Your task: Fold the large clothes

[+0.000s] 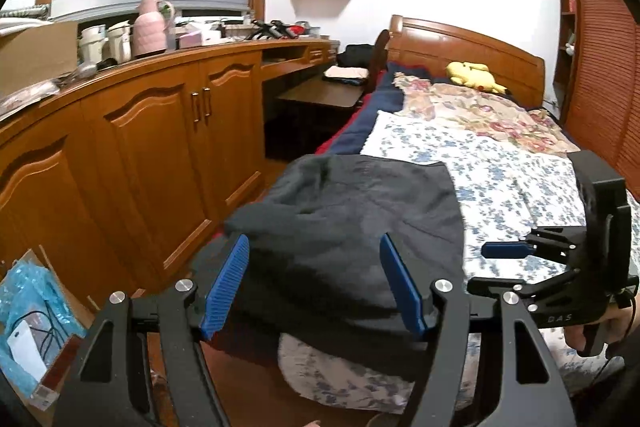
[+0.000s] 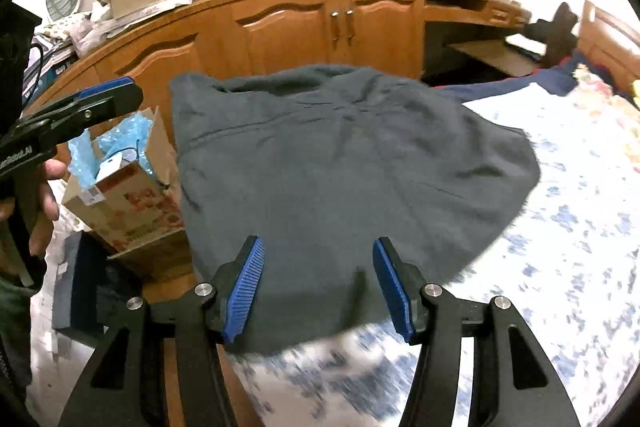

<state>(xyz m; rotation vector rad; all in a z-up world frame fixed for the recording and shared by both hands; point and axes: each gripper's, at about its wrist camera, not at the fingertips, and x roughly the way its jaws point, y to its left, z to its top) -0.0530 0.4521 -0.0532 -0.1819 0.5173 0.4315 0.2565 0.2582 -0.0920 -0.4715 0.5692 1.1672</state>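
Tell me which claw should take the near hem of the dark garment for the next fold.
Probably the right claw: its open jaws frame the dark garment at the near hem on the bed. The left claw, also open, faces the side draping off the bed.

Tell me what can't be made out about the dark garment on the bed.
- Dark garment, left wrist view: near hem hidden behind the left gripper.
- Right wrist view: near edge blurred, partly behind the right gripper.
- Whether sleeves lie tucked underneath: hidden by its own folds.
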